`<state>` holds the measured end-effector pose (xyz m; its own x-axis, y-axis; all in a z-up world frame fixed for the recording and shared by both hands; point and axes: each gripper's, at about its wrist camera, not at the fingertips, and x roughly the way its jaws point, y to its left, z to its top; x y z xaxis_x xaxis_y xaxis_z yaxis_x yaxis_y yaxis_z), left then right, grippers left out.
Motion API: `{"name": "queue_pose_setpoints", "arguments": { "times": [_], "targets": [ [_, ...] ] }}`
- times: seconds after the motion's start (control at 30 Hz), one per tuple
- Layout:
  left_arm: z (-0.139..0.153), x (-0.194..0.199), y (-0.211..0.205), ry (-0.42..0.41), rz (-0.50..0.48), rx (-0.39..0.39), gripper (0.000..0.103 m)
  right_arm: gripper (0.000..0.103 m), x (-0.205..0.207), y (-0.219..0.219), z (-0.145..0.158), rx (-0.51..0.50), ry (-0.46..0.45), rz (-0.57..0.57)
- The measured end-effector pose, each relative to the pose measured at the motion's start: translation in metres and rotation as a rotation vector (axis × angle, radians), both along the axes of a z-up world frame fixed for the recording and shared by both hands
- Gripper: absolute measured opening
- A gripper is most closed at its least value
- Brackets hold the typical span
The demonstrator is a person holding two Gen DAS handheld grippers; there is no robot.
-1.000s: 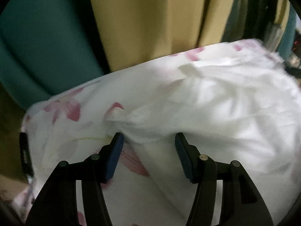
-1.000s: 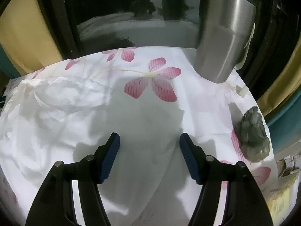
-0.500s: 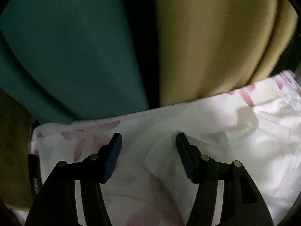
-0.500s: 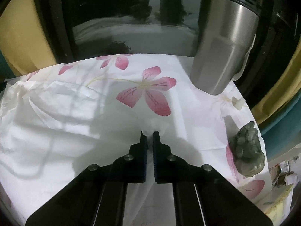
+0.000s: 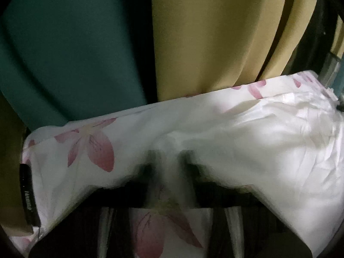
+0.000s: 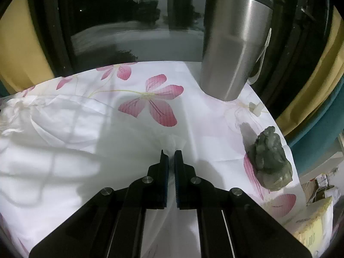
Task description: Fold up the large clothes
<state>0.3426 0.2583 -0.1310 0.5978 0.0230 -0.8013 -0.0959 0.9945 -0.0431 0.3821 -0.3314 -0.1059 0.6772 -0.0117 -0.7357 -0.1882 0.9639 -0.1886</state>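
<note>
Both grippers have gone from spread to clenched within the last second, each on a pinch of the white garment (image 6: 71,150).

Right gripper (image 6: 171,153): the jaws were spread above the cloth a second ago. They are now drawn together with only a thin gap, and a small peak of white fabric stands up between the pads. State: grasping the garment. They had already closed half a second ago and have stayed so.

Left gripper (image 5: 166,157): this view is blurred by motion. The jaws have just been closing; half a second ago they stood wide apart over a loose corner of the garment. They now appear as two dark smears set close together, with a ridge of white cloth rising between them. State: clenched, judged to be on the garment (image 5: 268,150).

Garment location: it lies crumpled on the flower-print cloth (image 6: 150,99) that covers the surface. In the right view it fills the zone from 7 to 10 o'clock and runs in to the jaws at centre. In the left view it spreads from centre out to 3 o'clock.

A steel tumbler (image 6: 234,43) stands at 1 o'clock and a small green figurine (image 6: 268,159) at 3 o'clock, both apart from the garment.

Meaning for the task: two grasp points appear established. The next step is judged to be a lift or pull to spread the garment for its first fold. Risk: the pinch may also catch the flower-print cloth beneath.
</note>
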Motion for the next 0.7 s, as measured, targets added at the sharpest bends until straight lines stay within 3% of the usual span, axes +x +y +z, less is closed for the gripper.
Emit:
{"name": "queue_pose_setpoints", "arguments": {
  "times": [0.17, 0.27, 0.33, 0.4, 0.5, 0.53, 0.57, 0.7],
  "targets": [
    [0.004, -0.012, 0.005, -0.039, 0.073, -0.006, 0.006, 0.005, -0.004, 0.000, 0.001, -0.030, -0.005, -0.007],
    [0.004, -0.020, 0.008, -0.021, 0.101, -0.037, 0.007, 0.005, -0.007, -0.002, 0.001, -0.005, -0.003, -0.007],
    [0.007, -0.025, 0.007, -0.023, 0.123, -0.029, 0.013, 0.013, -0.010, -0.004, 0.001, 0.003, -0.002, -0.022],
    [0.014, -0.037, 0.007, -0.035, 0.164, -0.018, 0.018, 0.034, -0.016, -0.005, 0.003, 0.000, -0.012, -0.046],
    [0.029, -0.067, 0.017, -0.060, 0.211, -0.052, 0.038, 0.061, -0.033, -0.006, 0.013, 0.013, -0.043, -0.050],
    [0.030, -0.065, 0.015, -0.065, 0.216, -0.062, 0.048, 0.064, -0.040, -0.006, 0.017, 0.014, -0.052, -0.052],
    [0.033, -0.073, 0.015, -0.075, 0.218, -0.076, 0.050, 0.065, -0.047, -0.006, 0.020, 0.017, -0.060, -0.055],
    [0.040, -0.101, 0.007, -0.104, 0.215, -0.151, 0.051, 0.065, -0.075, -0.009, 0.025, 0.097, -0.047, -0.046]
  ]
}}
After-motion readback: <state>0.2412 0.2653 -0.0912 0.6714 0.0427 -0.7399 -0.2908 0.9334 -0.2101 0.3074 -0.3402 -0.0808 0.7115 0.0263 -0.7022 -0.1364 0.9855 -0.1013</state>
